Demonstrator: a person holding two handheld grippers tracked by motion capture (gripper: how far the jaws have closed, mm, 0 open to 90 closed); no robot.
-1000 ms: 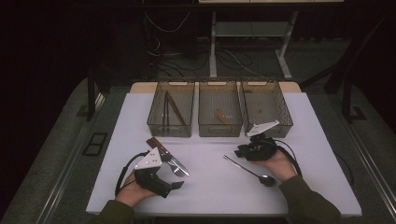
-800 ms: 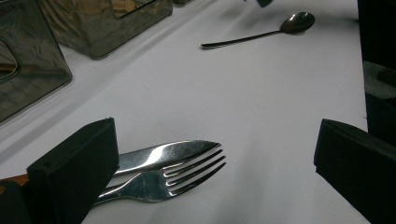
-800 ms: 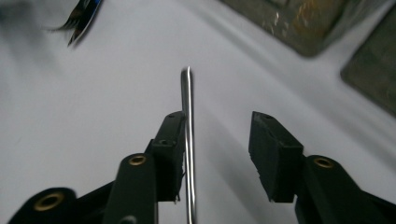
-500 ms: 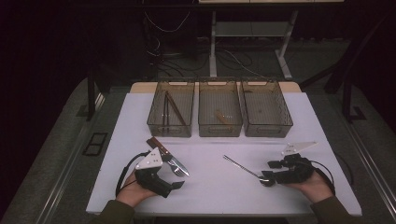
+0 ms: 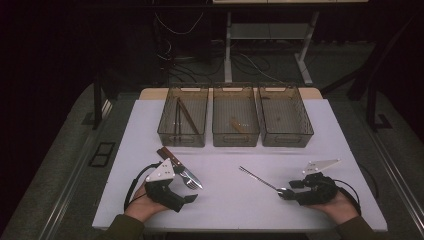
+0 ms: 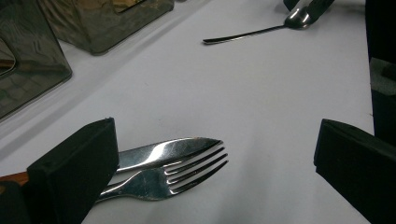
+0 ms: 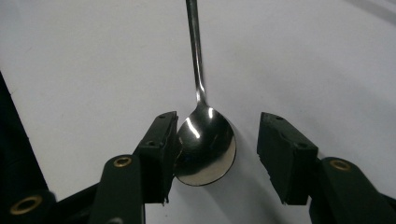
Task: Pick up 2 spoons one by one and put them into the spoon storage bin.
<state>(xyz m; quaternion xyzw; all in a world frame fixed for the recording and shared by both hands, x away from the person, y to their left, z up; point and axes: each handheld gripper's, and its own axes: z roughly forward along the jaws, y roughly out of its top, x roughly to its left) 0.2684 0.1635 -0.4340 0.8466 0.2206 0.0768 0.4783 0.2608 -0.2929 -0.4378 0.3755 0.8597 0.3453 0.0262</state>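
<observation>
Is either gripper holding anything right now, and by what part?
Nothing is held. The right gripper is open around the spoon bowl; the left gripper is open over the fork and knife.

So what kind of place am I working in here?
Likely a lab recording bench, not a kitchen: a white table in a dark room, three clear bins lined up, loose cables on the floor behind.

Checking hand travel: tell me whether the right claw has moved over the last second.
Yes. The right claw has moved rightward and toward the person, from near the right bin to the table's near-right area, around the spoon's bowl.
</observation>
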